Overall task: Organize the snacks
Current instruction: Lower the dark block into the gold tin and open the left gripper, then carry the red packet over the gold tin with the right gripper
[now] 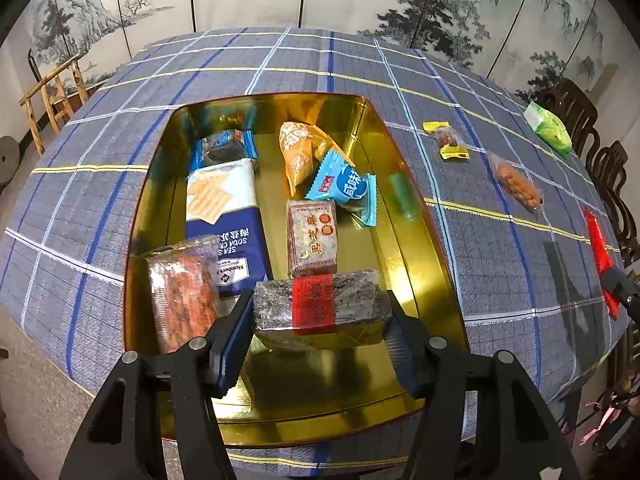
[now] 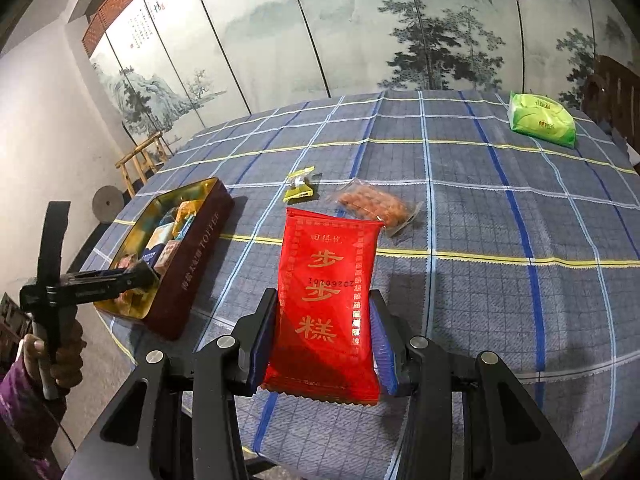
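My left gripper is shut on a dark sesame bar with a red label, held low over the near end of the gold-lined tin. Inside the tin lie a soda cracker pack, a brown square cake, a light blue wrapper, an orange packet and a clear pack of reddish sticks. My right gripper is shut on a red cake packet with gold characters, held above the cloth to the right of the tin. The left gripper shows over the tin's near end.
On the plaid tablecloth right of the tin lie a yellow-ended candy, a clear bag of orange nuts and a green packet. Dark wooden chairs line the right edge. A painted screen stands behind. A hand in a purple sleeve grips the left handle.
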